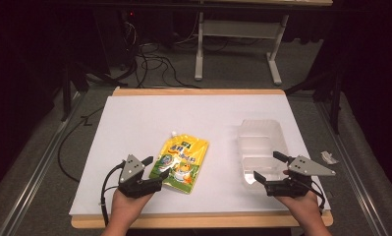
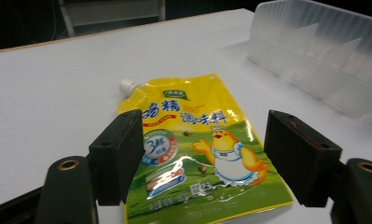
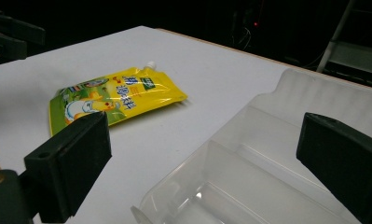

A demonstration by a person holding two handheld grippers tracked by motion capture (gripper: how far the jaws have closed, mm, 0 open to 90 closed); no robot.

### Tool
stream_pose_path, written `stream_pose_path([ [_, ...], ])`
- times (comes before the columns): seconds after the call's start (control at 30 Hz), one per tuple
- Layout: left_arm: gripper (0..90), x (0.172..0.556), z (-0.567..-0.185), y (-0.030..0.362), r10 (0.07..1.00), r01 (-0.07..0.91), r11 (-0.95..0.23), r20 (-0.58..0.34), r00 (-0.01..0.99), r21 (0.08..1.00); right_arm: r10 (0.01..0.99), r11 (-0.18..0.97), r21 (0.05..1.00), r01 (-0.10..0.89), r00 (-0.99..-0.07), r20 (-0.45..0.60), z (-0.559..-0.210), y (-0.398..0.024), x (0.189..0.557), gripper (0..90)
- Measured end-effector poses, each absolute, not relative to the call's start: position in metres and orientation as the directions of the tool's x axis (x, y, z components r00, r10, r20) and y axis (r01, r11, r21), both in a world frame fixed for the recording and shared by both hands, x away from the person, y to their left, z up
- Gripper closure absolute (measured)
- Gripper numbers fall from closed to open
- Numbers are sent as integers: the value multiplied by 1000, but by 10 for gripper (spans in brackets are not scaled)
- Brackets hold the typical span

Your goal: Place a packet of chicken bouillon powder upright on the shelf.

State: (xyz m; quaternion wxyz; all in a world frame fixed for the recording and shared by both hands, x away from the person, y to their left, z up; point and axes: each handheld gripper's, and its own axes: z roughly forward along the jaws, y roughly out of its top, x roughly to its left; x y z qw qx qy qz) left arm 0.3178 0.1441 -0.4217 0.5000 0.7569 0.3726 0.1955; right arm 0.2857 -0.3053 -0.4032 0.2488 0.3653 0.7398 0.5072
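Left gripper (image 1: 155,168) gaping wide, straddling yellow seasoning pouch (image 1: 182,162) bottom edge, not pinching; right gripper (image 1: 267,166) gaping over clear divided tray (image 1: 260,139) at pouch's three o'clock

A crumpled scrap (image 1: 328,157) lies on the white table (image 1: 134,118), right edge.

The white bench (image 1: 134,123) lay bare at the far side and the left, with lots of room to move. A yellow pouch (image 1: 181,160) lay flat in the middle. A clear tray (image 1: 260,142) stood well apart on the right, with open bench between them.
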Motion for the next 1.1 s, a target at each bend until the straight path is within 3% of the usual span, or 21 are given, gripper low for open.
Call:
stream_pose_path([
  [0.17,309,332,-433,157,803,434,-228,-84,590,872,795,230,931,284,-607,-11,-409,-312,283,38],
  [0.33,421,347,-445,167,836,512,-223,-108,538,830,799,210,937,279,-601,0,-407,-315,282,40],
  [0.37,491,350,-448,169,839,523,-223,-111,532,822,795,215,936,279,-607,-2,-409,-314,283,41],
  [0.4,491,352,-449,169,843,535,-228,-110,526,813,795,215,936,279,-607,-2,-409,-314,283,41],
  [0.47,643,356,-454,170,847,550,-242,-103,522,799,793,220,933,283,-609,-3,-410,-313,283,43],
  [0.5,643,358,-456,169,850,559,-249,-99,517,791,793,220,933,283,-609,-3,-410,-313,283,43],
  [0.57,777,361,-462,168,861,579,-270,-77,503,769,789,223,933,283,-614,-3,-411,-312,284,49],
  [0.67,887,366,-468,165,870,603,-297,-51,491,741,785,232,931,282,-620,-8,-411,-310,284,52],
  [1.1,900,365,-476,158,847,628,-338,-64,528,701,783,242,928,285,-622,-13,-412,-308,283,75],
])
